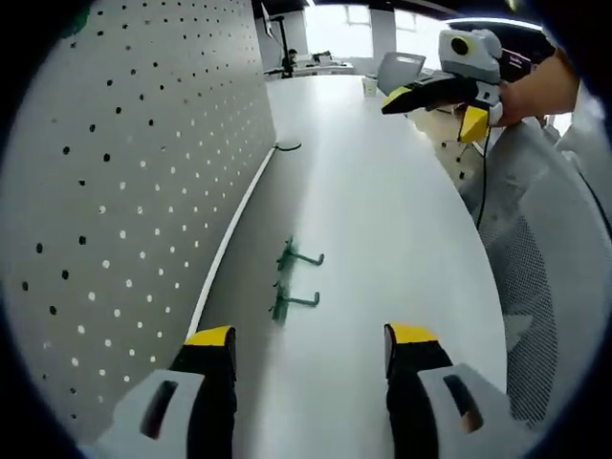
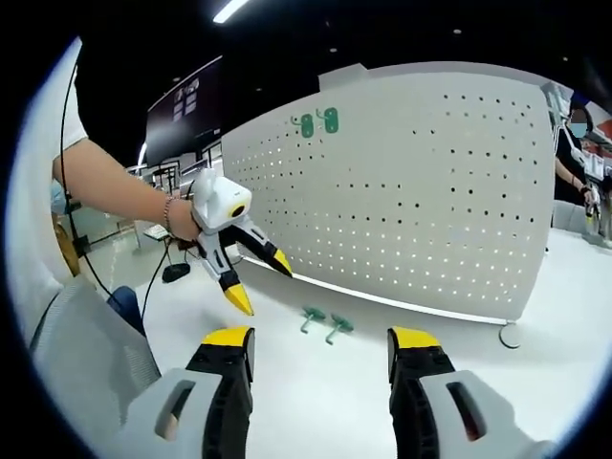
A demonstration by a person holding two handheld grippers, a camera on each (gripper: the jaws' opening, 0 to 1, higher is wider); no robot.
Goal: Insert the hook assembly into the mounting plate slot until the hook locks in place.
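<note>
Two green hooks (image 1: pixel 296 256) (image 1: pixel 292 301) lie side by side on the white table (image 1: pixel 382 210), close to the foot of the white pegboard (image 1: pixel 124 191). My left gripper (image 1: pixel 312 337) is open and empty, a short way in front of them. My right gripper (image 1: pixel 430 117) hovers open farther along the table. In the right gripper view the same hooks (image 2: pixel 313 318) (image 2: pixel 337 328) lie just ahead of my open right gripper (image 2: pixel 320 337). The left gripper (image 2: pixel 261 282), held by a hand, hangs open to their left. Two green mounting plates (image 2: pixel 307 125) (image 2: pixel 331 120) sit high on the pegboard (image 2: pixel 430 201).
The pegboard stands upright on a round foot (image 2: pixel 512 335) along the table's far side. A mesh office chair (image 1: pixel 540 277) is beside the table edge, with a black cable (image 1: pixel 483 182) hanging near it. Another person (image 2: pixel 574 143) stands past the board's right end.
</note>
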